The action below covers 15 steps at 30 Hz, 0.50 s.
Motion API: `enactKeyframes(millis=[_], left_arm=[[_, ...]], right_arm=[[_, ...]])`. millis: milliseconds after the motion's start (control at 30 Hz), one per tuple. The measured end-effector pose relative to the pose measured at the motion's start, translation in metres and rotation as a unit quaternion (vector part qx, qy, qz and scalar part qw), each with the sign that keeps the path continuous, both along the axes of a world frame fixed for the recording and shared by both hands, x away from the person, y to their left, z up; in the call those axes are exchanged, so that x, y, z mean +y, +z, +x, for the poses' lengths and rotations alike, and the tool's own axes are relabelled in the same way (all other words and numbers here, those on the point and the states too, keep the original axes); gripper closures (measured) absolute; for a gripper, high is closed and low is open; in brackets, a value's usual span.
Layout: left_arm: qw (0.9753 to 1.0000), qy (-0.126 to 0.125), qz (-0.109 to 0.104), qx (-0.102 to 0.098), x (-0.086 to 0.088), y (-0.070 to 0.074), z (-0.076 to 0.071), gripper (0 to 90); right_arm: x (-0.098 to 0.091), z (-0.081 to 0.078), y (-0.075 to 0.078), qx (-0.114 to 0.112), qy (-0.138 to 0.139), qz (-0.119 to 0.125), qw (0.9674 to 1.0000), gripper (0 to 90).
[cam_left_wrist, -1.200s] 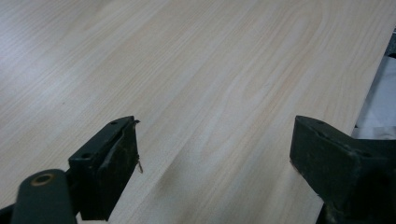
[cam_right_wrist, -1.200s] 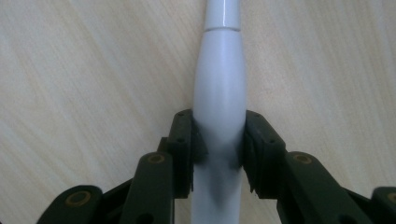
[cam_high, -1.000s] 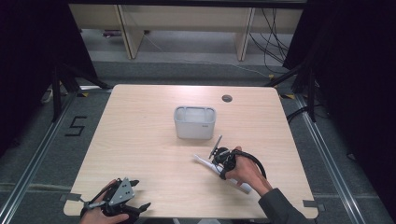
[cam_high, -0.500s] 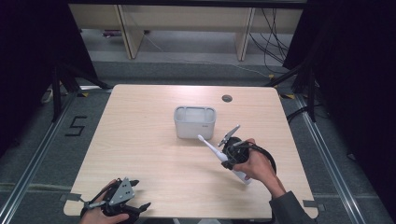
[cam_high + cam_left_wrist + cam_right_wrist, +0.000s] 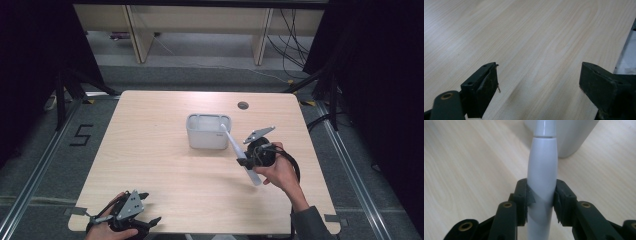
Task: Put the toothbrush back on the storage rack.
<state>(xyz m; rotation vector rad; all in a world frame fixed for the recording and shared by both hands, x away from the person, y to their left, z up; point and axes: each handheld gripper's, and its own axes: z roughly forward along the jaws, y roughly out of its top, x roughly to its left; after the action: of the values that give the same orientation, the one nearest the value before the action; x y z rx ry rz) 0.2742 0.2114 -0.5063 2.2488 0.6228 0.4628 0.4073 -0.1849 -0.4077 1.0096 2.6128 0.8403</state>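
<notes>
right gripper [image 5: 243,161]: fingers clamped on white toothbrush-like wand [image 5: 239,152], lifted over table [image 5: 150,150], tip slanting toward white bin [image 5: 208,134] at table centre | left gripper [image 5: 539,87]: fingers wide, empty, low at near-left table edge

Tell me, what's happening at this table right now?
A person works with a handheld gripper in each hand. The right gripper is clamped on a long white toothbrush-like stick, tilting its tip toward a small white container in the middle of the wooden table. The left gripper rests open near the table's front edge, holding nothing.
</notes>
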Motion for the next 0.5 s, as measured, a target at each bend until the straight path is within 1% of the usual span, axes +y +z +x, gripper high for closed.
enactKeyframes(millis=[33,67,100,133,167,200,233,267,300,333,367,400,433,467,500], left_arm=[[1.0000,0.000,0.000,-0.001,0.0000,0.0000,0.0000,14.8],[1.0000,0.000,-0.001,-0.001,-0.0001,0.0000,-0.0002,14.8],[1.0000,-0.001,-0.001,-0.001,-0.0001,0.0000,-0.0002,14.8],[1.0000,0.000,-0.001,-0.001,0.0000,0.0000,-0.0002,14.8],[1.0000,0.002,-0.002,-0.002,-0.0001,0.0000,-0.0004,14.8],[1.0000,0.002,-0.002,-0.002,0.0001,0.0000,0.0000,14.8],[1.0000,0.001,-0.001,-0.002,0.0001,0.0002,0.0000,14.7],[1.0000,0.000,0.000,-0.002,0.0000,0.0001,0.0000,14.7],[1.0000,-0.001,0.001,0.001,0.0000,0.0002,-0.0001,14.8],[1.0000,0.000,-0.002,-0.001,-0.0002,-0.0002,-0.0002,14.8],[1.0000,0.001,-0.002,-0.001,-0.0002,-0.0001,-0.0002,14.8],[1.0000,0.001,-0.001,-0.002,0.0000,0.0001,0.0000,14.8],[1.0000,0.002,-0.001,-0.003,-0.0001,0.0002,-0.0004,14.8],[1.0000,0.001,-0.001,-0.002,-0.0002,0.0001,-0.0005,14.8],[1.0000,0.000,-0.002,-0.001,-0.0001,-0.0001,-0.0001,14.8]], right_arm=[[-0.0015,0.0016,0.0004,-0.007,0.005,0.011,0.9999,66.8],[-0.0023,0.0019,-0.0002,-0.017,-0.001,0.024,0.9996,66.8],[-0.0027,0.0030,0.0004,-0.019,0.000,0.037,0.9991,66.8],[-0.0039,0.0028,0.0020,-0.022,-0.005,0.040,0.9990,66.8],[-0.0050,0.0055,0.0018,-0.040,0.009,0.053,0.9978,66.8],[-0.0053,0.0060,0.0014,-0.051,0.001,0.069,0.9963,66.8],[-0.0055,0.0050,0.0027,-0.048,-0.011,0.077,0.9958,66.8],[-0.0059,0.0060,0.0023,-0.061,-0.010,0.082,0.9947,66.8],[-0.0072,0.0061,0.0049,-0.062,-0.013,0.086,0.9942,66.8],[-0.0072,0.0063,0.0051,-0.064,-0.016,0.091,0.9937,66.8],[-0.0081,0.0079,0.0061,-0.068,-0.012,0.096,0.9930,66.8],[-0.0082,0.0076,0.0064,-0.072,-0.022,0.104,0.9918,66.8],[-0.0094,0.0096,0.0070,-0.078,-0.020,0.110,0.9907,66.8],[-0.0085,0.0083,0.0076,-0.073,-0.031,0.119,0.9898,66.8],[-0.0101,0.0110,0.0084,-0.087,-0.024,0.119,0.9888,66.7]])
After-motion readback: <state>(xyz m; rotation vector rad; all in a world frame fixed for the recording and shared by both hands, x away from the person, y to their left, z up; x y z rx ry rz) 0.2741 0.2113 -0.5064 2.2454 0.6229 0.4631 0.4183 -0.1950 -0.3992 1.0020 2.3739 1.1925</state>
